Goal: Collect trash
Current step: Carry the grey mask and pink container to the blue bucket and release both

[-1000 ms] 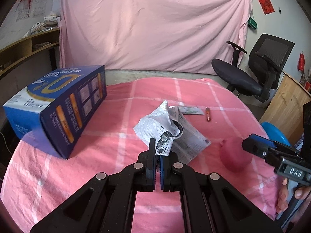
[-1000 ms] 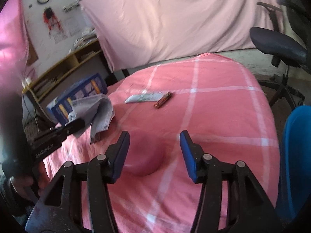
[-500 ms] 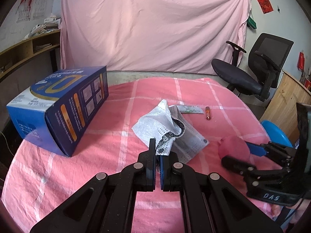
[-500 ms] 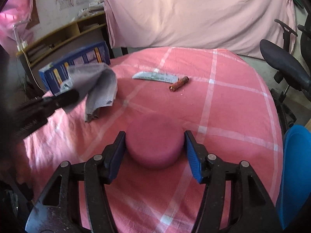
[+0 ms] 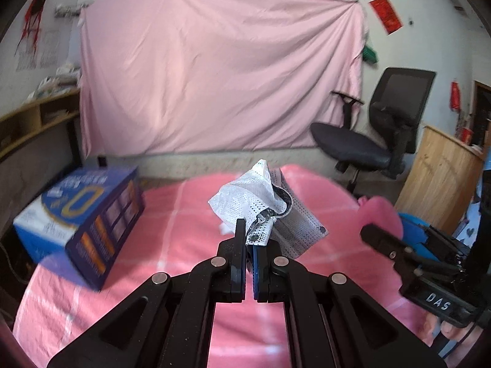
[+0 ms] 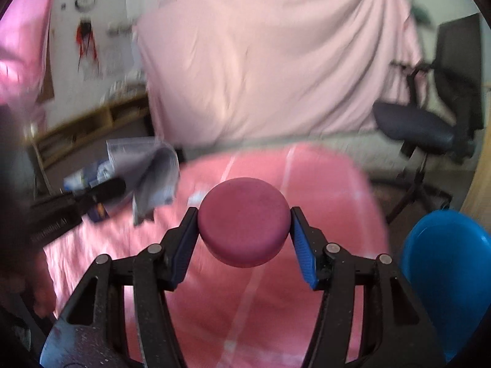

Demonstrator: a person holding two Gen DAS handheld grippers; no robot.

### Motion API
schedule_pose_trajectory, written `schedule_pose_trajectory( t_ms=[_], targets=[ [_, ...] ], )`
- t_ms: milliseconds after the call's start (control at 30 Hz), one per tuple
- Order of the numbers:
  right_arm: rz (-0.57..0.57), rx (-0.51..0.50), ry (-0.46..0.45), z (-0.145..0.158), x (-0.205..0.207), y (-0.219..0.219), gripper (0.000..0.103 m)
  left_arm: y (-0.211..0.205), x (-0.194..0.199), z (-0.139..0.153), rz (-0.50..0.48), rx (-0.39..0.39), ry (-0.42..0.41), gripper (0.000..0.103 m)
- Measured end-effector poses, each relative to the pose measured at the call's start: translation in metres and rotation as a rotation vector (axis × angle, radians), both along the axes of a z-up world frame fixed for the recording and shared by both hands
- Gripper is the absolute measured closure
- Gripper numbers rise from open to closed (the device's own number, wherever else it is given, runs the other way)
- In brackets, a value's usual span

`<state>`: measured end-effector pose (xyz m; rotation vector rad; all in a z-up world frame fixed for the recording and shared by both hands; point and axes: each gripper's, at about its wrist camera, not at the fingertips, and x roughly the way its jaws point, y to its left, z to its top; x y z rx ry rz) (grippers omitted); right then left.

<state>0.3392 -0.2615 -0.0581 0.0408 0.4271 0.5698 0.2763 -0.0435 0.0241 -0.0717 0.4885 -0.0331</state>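
Left of the crumpled white mesh wrapper (image 5: 248, 202), one glossy blue cardboard box (image 5: 83, 217) lies on the pink checked cloth of the desk (image 5: 190, 239). One left claw (image 5: 249, 236) has its jaws pressed together on the wrapper's lower edge, so the perforated, papery sheet hangs lifted above the cloth. Right of the wrapper, one right claw (image 6: 244, 224) has just been opening its jaws a little, yet its blue ribbed pads (image 6: 302, 245) squeeze one matte, rounded pink foam puck (image 6: 244, 220) held clear of the desk, with one smooth blue plastic bin (image 6: 445, 276) further right, its contents hidden.
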Motion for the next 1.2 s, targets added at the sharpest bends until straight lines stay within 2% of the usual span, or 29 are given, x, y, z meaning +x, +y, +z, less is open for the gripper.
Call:
schedule_pose_trajectory(
  t_ms=[200,333,500,600,833,1000,1200],
  targets=[
    [-0.125,0.083,-0.189,0.035,-0.023,-0.040,0.019,-0.044,0.002,0.035,-0.104,0.064,-0.131,0.102],
    [-0.252,0.120,-0.306,0.054,-0.041,-0.075,0.019,-0.079,0.005,0.053,-0.191,0.099,-0.197,0.102],
    [-0.428,0.139,-0.355,0.060,-0.052,-0.115,0.019,-0.131,0.013,0.059,-0.314,0.102,-0.226,0.102],
    [-0.524,0.144,-0.313,0.055,-0.048,-0.141,0.019,-0.166,0.023,0.053,-0.395,0.097,-0.211,0.102],
    [-0.669,0.156,-0.110,0.025,-0.026,-0.199,0.019,-0.235,0.046,0.027,-0.504,0.063,-0.105,0.102],
    [-0.715,0.168,-0.006,0.006,-0.014,-0.227,0.019,-0.262,0.067,0.008,-0.534,0.035,-0.013,0.102],
    [-0.733,0.154,0.105,-0.009,-0.001,-0.239,0.018,-0.281,0.086,-0.012,-0.560,0.002,0.111,0.101]
  ],
)
